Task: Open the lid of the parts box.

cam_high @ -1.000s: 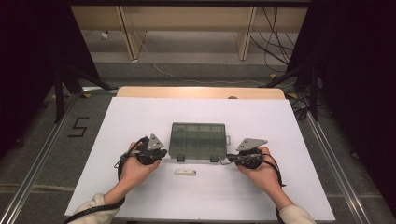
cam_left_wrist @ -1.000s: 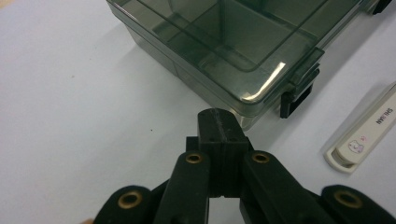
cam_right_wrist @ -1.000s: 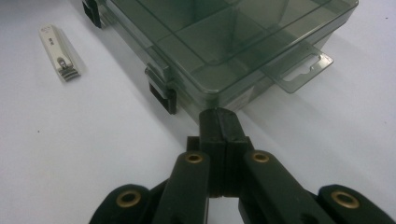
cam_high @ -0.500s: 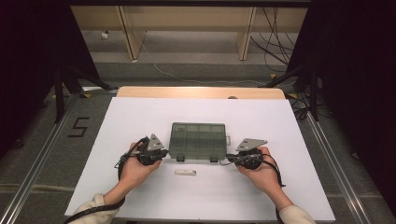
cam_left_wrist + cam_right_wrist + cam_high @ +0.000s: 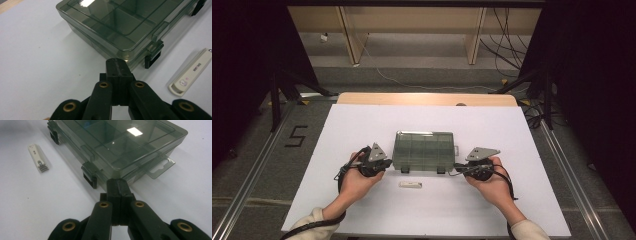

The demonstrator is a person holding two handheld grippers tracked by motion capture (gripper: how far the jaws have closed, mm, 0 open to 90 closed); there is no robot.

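From above, a smoky clear compartment box [image 5: 424, 150] lies lid-closed mid-desk [image 5: 362, 120]; the left tongs [image 5: 384, 163] sit at its near left corner and the right tongs [image 5: 458, 169] at its near right corner, both forearms reaching in low from the near edge. A white nail clipper [image 5: 410, 184] lies just near the box. In the left gripper view, the left tongs [image 5: 117, 67] are pressed together, tip at the box [image 5: 120, 22] corner beside a black latch [image 5: 153, 56], the clipper [image 5: 191, 72] to the right. In the right gripper view, the right tongs [image 5: 117, 186] are likewise pressed together against the box [image 5: 117, 142] corner.
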